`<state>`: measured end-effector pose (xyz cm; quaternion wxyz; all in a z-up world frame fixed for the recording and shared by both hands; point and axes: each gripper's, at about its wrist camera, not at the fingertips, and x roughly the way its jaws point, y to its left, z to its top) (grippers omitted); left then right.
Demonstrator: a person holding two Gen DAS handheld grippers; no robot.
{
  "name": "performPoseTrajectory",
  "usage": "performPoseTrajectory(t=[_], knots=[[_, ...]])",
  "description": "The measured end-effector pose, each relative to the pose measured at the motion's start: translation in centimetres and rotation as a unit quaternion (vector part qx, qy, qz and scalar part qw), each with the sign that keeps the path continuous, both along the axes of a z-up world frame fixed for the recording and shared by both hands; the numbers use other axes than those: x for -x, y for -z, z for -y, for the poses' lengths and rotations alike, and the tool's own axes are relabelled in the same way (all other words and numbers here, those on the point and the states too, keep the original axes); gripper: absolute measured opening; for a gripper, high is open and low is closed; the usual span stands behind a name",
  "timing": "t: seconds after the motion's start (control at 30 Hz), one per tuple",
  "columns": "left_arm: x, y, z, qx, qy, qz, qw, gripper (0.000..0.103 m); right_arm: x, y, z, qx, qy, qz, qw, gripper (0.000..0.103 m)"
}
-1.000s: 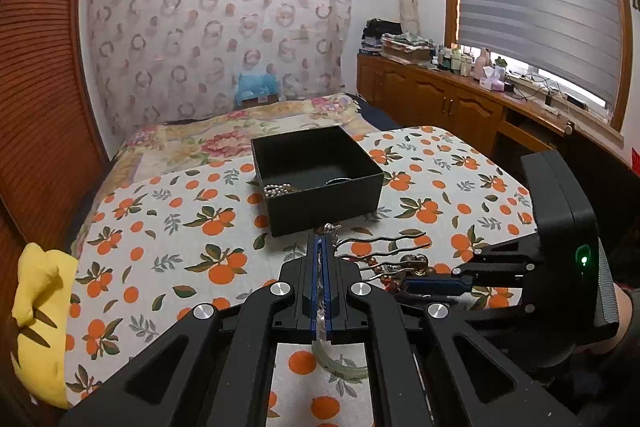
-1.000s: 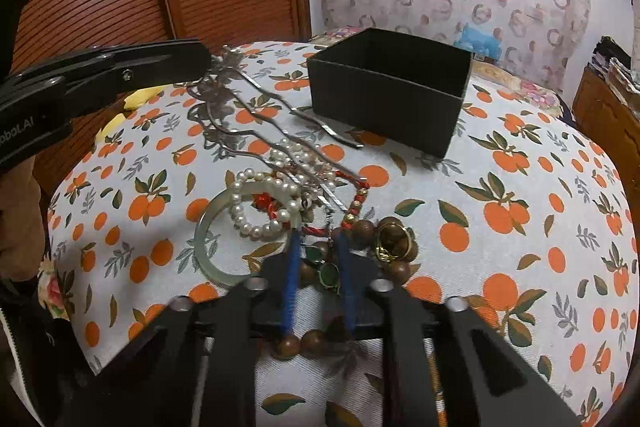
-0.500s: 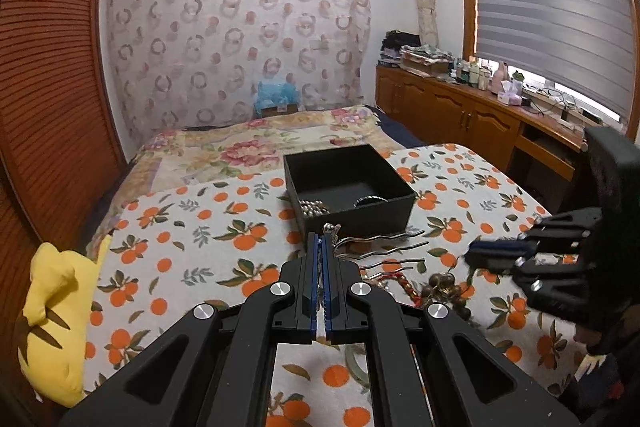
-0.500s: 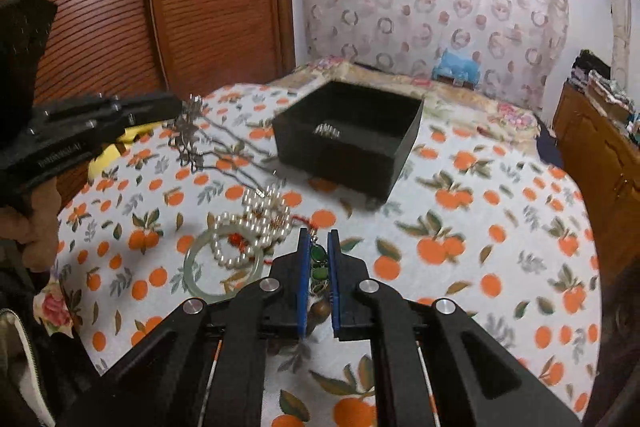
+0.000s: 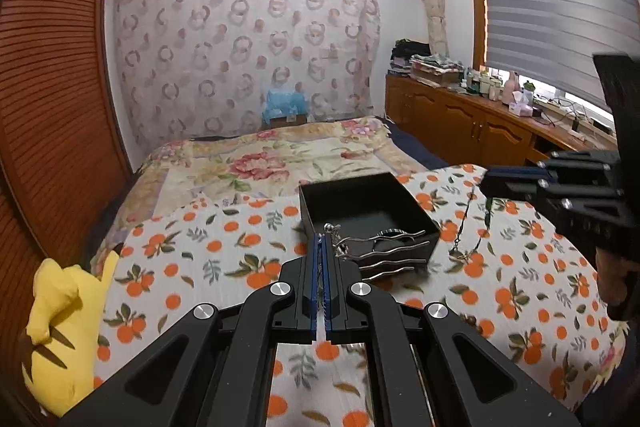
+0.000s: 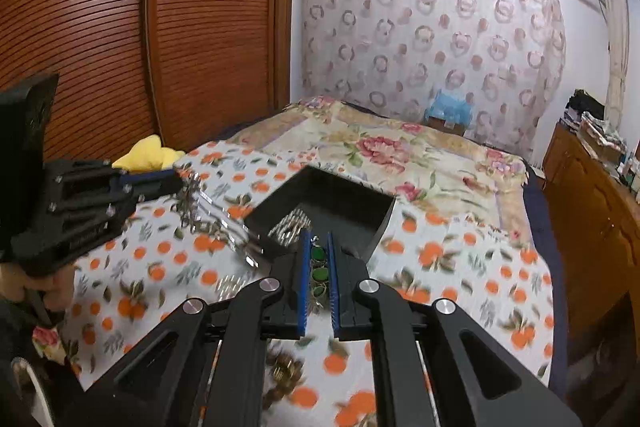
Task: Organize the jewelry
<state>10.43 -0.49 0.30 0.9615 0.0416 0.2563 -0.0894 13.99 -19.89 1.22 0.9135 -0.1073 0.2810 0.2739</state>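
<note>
The orange-print cloth (image 5: pixel 192 251) fills the lower half of my left view, and on it the black box (image 5: pixel 352 199) sits just right of centre, with beads inside it, seen in my right view. My left gripper (image 5: pixel 322 251), bottom centre, is clamped tight on the silver hairpins (image 5: pixel 384 251), whose wavy prongs fan out rightward over the box's near wall. My right gripper (image 6: pixel 317 267), bottom centre of its own view, pinches the green-stone necklace (image 6: pixel 319 273) narrowly; its chain (image 5: pixel 464 227) dangles at the left view's right side.
</note>
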Motion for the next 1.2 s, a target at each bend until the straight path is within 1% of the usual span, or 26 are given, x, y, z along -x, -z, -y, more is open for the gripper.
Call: performPoseTrajectory(t=[0.17,0.33,0.43,0.5,0.57,0.7,0.83,0.93,1.2], knots=[[-1.6,-0.6,0.2,-0.005,-0.002,0.005,1.0,0.001,-3.7,-1.3,-1.1,0.004,0.001,0.001,1.0,0.01],[-2.8,-0.4,0.4,-0.014,-0.004,0.001,0.9999,0.001,-7.4,-1.0,-1.8,0.014,0.011,-0.01,1.0,0.01],[-3.5,-0.3,0.6,-0.013,-0.003,-0.003,0.9999,0.001,-9.6,-0.4,-2.3,0.009,0.015,-0.03,0.999,0.01],[-3.8,-0.2,0.8,-0.017,-0.001,-0.004,0.9999,0.001,-11.4,0.5,-2.3,-0.011,0.018,-0.059,0.998,0.011],[-4.2,-0.2,1.0,-0.021,0.0,-0.005,0.9998,0.001,-12.2,1.2,-2.2,-0.017,0.024,-0.069,0.997,0.011],[-5.0,0.0,1.4,-0.027,0.001,-0.007,0.9996,0.001,-12.9,2.2,-1.7,-0.033,0.027,-0.085,0.995,0.012],[-6.1,0.0,1.8,-0.028,0.003,-0.012,0.9995,0.001,-12.5,3.1,-1.0,-0.023,0.036,-0.083,0.996,0.012],[-7.4,0.5,2.7,-0.04,0.003,-0.018,0.999,0.001,-12.1,3.6,0.0,-0.018,0.043,-0.082,0.996,0.012],[-10.5,2.5,4.6,-0.056,0.006,-0.054,0.997,0.001,-10.6,4.5,2.7,-0.014,0.05,-0.082,0.995,0.012]])
